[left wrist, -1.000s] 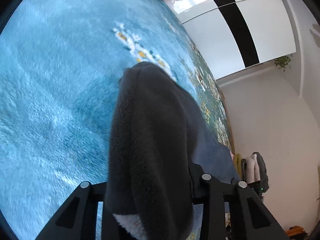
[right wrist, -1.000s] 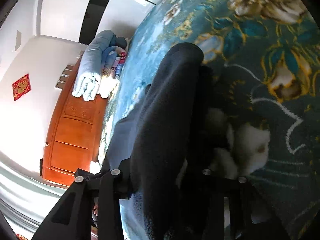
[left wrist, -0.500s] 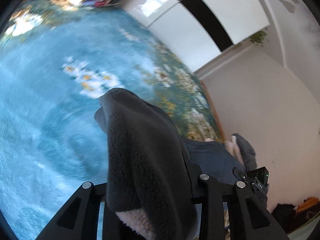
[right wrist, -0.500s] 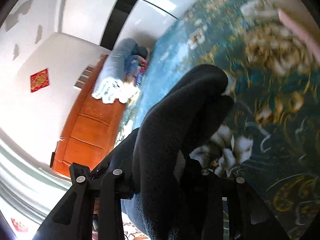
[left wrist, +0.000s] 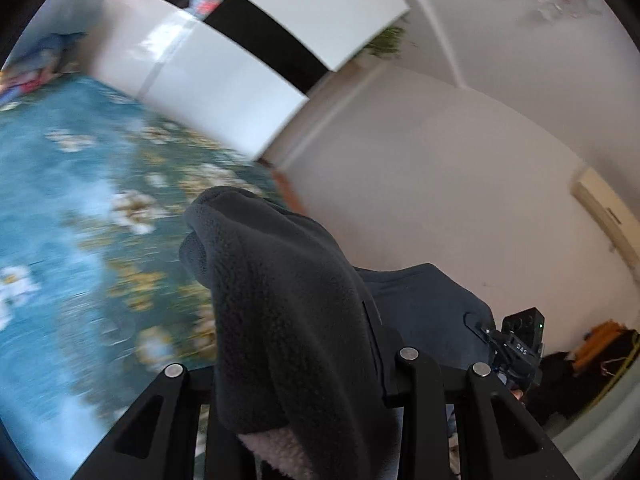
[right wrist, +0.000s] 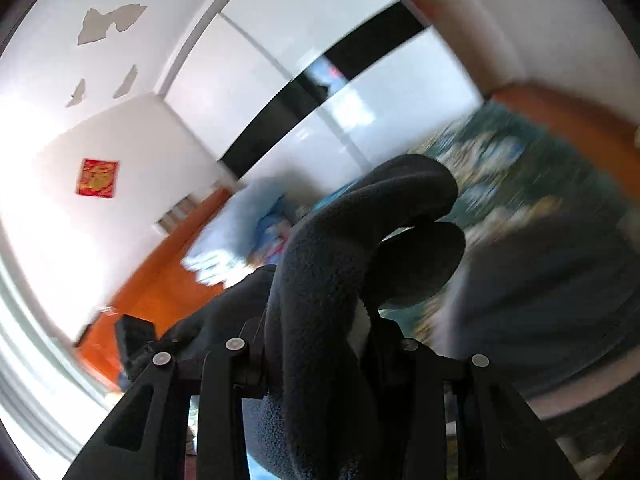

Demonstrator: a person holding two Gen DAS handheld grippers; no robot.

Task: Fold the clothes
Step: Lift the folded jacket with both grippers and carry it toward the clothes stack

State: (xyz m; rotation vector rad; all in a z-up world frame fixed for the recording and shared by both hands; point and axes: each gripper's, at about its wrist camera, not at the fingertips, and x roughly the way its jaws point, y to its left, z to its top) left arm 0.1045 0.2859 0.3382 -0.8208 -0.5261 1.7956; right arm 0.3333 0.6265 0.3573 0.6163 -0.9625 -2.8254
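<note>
Above floral bedspread (left wrist: 60, 208), claws clamp fleece (left wrist: 288, 304).

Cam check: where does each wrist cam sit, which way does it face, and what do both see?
Left wrist: on the left gripper, facing along its fingers over the blue floral bedspread toward the white wardrobe; dark fleece garment clamped; the right gripper shows.
Right wrist: on the right gripper, facing the wardrobe and orange headboard; fleece clamped.
Shared: fleece, bedspread, wardrobe.
</note>
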